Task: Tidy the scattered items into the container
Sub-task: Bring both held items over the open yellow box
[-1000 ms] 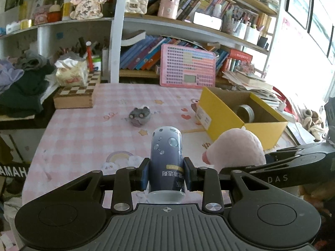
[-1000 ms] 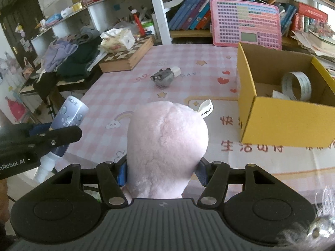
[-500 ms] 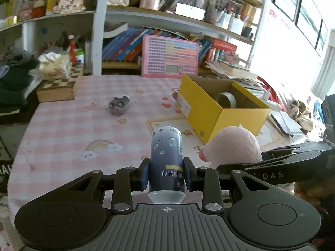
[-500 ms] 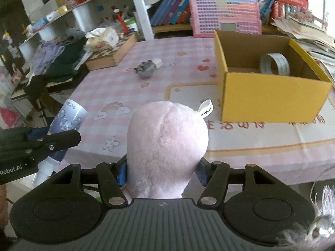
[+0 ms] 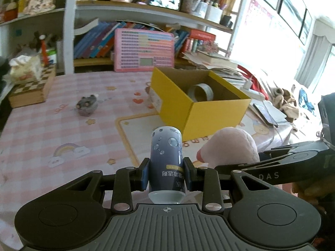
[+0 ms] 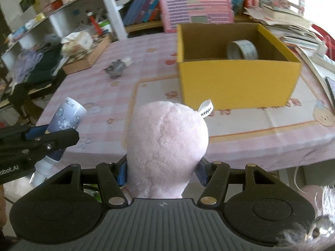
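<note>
My left gripper is shut on a dark blue bottle with bubble print, held above the near table edge; the bottle also shows in the right wrist view. My right gripper is shut on a pink plush toy with a white tag; the toy shows in the left wrist view. The yellow cardboard box stands open ahead on the table, with a roll of tape inside. A small grey toy lies on the pink checked tablecloth, left of the box.
A wooden chessboard box with a tissue pack sits at the far left. A pink keyboard toy leans against bookshelves behind the table. Papers and books pile up at the right. Clothes lie at the left.
Both grippers, still holding the bottle and the plush, have turned and moved toward the yellow box, which now sits larger and more central. The grey toy has shifted left in view.
</note>
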`<state>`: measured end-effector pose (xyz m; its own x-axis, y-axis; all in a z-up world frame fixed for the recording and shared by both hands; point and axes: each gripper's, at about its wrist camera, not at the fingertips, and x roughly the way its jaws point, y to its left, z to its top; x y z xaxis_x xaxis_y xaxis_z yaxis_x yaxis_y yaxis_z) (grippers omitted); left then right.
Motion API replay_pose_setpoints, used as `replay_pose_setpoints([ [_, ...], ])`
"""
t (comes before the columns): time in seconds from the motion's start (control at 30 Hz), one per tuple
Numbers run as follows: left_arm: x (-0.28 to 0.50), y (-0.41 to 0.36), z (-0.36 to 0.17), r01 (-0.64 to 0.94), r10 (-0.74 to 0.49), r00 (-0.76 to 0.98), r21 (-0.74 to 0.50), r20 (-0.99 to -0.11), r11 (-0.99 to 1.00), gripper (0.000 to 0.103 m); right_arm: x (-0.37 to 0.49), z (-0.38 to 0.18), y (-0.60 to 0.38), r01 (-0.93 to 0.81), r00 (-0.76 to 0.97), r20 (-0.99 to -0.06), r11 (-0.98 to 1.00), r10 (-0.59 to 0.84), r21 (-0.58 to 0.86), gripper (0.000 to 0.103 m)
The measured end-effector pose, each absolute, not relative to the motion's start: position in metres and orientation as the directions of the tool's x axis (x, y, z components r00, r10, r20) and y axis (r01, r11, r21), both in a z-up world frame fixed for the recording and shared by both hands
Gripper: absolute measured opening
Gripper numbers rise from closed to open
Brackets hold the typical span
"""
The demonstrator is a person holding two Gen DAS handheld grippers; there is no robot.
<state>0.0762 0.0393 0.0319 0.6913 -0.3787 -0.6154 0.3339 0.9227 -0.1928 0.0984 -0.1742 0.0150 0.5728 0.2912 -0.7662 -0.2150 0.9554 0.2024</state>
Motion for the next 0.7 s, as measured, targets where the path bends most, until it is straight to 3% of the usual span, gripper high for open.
replay_pose_setpoints([
  [0.5, 0.115, -0.051, 0.028, 0.523, -0.507, 0.59, -0.182, -0.628, 0.833, 0.031, 0.111, 0.011, -0.264, -0.019, 0.593, -0.786, 0.979, 0.173, 0.201, 0.058],
  [0.7, 0.13, -0.074, 0.043, 0.558, -0.538, 0.609, -0.168, -0.582, 0.813, 0.031, 0.122, 0.023, -0.289, -0.001, 0.644, -0.753, 0.984, 0.136, 0.177, 0.058],
])
